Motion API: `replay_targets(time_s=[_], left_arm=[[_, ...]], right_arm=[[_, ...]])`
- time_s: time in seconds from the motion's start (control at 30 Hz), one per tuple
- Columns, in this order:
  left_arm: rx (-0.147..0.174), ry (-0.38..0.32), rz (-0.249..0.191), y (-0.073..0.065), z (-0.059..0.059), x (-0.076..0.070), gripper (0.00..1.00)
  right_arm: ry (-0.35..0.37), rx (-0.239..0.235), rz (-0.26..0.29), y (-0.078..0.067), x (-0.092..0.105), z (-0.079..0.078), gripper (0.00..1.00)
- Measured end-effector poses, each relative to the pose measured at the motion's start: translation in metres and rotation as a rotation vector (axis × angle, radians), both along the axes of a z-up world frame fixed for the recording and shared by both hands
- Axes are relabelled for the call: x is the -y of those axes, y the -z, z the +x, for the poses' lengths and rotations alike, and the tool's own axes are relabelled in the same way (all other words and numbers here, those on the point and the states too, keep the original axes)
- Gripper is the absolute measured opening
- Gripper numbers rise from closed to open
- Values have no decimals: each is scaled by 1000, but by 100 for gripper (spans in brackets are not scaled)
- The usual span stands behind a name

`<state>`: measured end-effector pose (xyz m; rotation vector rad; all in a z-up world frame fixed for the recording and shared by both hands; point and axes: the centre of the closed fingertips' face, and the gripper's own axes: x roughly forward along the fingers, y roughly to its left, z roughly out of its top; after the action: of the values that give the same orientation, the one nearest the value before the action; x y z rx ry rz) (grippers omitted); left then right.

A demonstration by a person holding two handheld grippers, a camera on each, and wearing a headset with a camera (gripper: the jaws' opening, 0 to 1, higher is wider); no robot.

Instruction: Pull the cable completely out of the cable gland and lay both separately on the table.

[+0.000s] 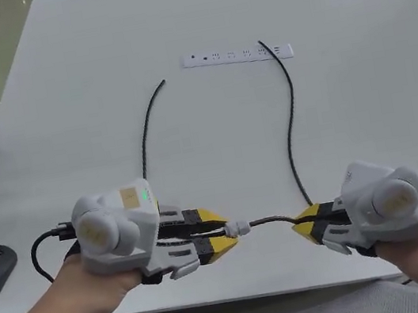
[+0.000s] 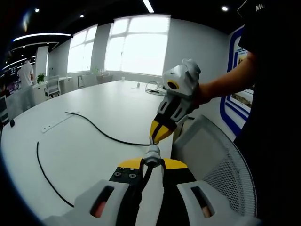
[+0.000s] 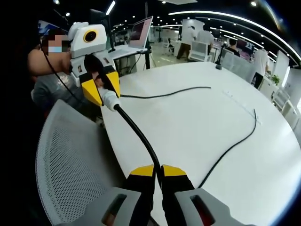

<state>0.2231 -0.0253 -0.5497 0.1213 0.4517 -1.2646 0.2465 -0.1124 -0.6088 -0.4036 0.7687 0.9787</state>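
Over the near edge of the counter (image 1: 170, 18), the cable gland (image 1: 238, 229) is pinched between the jaws of the left gripper (image 1: 223, 233). The jaws of the right gripper (image 1: 300, 228) are pressed together on the black cable (image 1: 291, 110), near the gland. A short, slightly slack span of cable is stretched between the two grippers.

From the right gripper, the cable is laid out across the counter towards a white power strip (image 1: 236, 56). A second black length is seen running out from behind the left gripper; it is judged to be the same cable's other end, threaded through the gland.

The pulling step is judged to be in hand and not far along: the gland is the one holder here, and the cable is lodged in its bore. For the next move, the gland must be kept clamped while the cable is drawn away along the bore's axis. With so long a tail left to pass through, the cable will probably have to be gripped afresh more than once. Neither piece has yet been laid down separately.
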Motion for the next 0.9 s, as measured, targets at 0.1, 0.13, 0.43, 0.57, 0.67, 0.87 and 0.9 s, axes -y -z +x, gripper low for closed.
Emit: replay_targets(time_s=[0.1,0.13,0.43,0.57,0.67,0.87,0.9], left_arm=[[-5,-1,0,0,0,3,16],[-5,-2,0,0,0,4,16],[-14,-26,-8,-3,5,3,16],[-21,-41,-49,-9,9,0,16],[-22,-42,-54,-10,11,0,16],[-15,-31,-42,-8,11,0,16],[-15,-30,-42,-8,11,0,16]], right_arm=[[20,-13,6,2,3,2,0],[24,-15,4,3,4,2,0],[1,-4,31,-4,5,-2,1],[37,14,67,-22,6,0,2],[47,19,73,-30,5,-4,4],[32,64,64,-49,-10,-10,11],[28,75,66,-51,-15,-10,12]])
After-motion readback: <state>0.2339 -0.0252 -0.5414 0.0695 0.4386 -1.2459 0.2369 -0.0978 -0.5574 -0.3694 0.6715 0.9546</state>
